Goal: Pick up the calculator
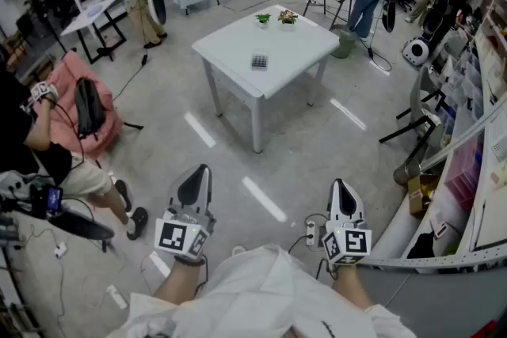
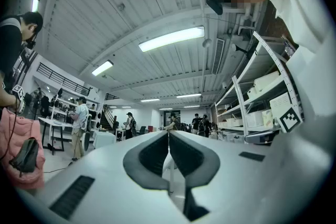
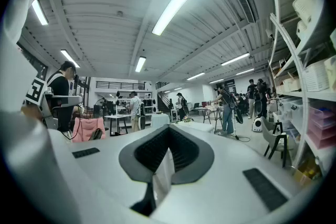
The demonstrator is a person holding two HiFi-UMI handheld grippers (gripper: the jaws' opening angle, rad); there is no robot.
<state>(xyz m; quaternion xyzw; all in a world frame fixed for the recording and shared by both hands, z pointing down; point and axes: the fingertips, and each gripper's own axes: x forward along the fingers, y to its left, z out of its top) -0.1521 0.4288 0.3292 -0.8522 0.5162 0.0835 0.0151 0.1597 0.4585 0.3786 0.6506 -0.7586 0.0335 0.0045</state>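
Observation:
The calculator (image 1: 259,60), small and grey with dark keys, lies flat near the middle of a white square table (image 1: 301,51), well ahead of me across the floor. Both grippers are held low in front of my body, far short of the table. My left gripper (image 1: 204,169) is shut, its dark pads meeting at the tip with nothing between them (image 2: 168,134). My right gripper (image 1: 338,183) is shut and empty too (image 3: 169,128). Both point roughly level toward the room. The calculator does not show in either gripper view.
Two small potted plants (image 1: 275,17) stand at the table's far edge. A pink chair with a black bag (image 1: 85,105) and a seated person are at the left. Shelving (image 1: 475,170) lines the right. A power strip (image 1: 310,232) lies on the floor near my feet. Several people stand at the back.

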